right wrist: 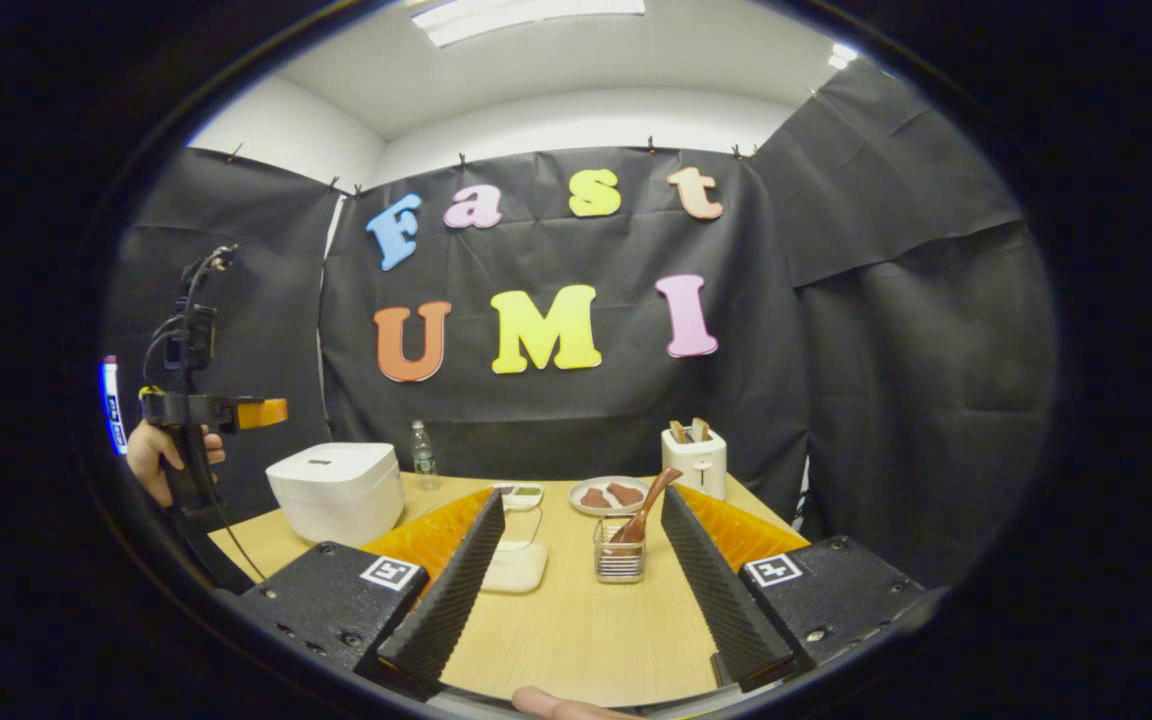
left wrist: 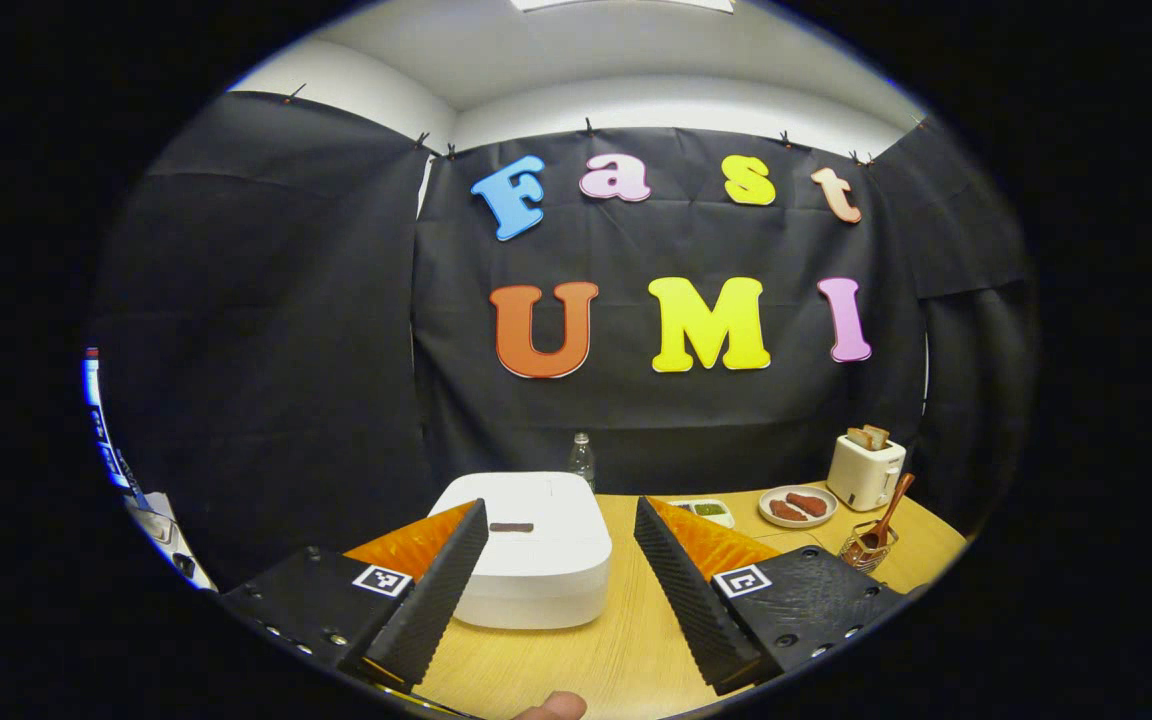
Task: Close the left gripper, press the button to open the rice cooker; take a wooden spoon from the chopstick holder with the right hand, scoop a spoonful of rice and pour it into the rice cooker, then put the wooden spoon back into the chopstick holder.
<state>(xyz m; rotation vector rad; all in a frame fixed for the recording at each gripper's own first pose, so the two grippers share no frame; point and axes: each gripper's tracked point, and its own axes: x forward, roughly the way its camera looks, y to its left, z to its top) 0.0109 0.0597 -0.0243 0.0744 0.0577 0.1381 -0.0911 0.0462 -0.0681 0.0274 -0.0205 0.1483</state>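
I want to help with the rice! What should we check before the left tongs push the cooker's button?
1. Left tongs closed for pressing: not ok, they stand open.
2. Rice cooker lid shut and waiting: ok.
3. Left tongs lined up with the cooker: ok, it sits just ahead between their fingers.
4. Wooden spoon in the chopstick holder: ok, leaning inside.
5. Right tongs free for the spoon: ok, open and holding nothing.
6. Rice ready to scoop: cannot tell what the white dish holds.

bare tabletop (right wrist: pixel 576 630) ahead of chopstick holder (right wrist: pixel 620 562), white dish (right wrist: pixel 516 565) just left
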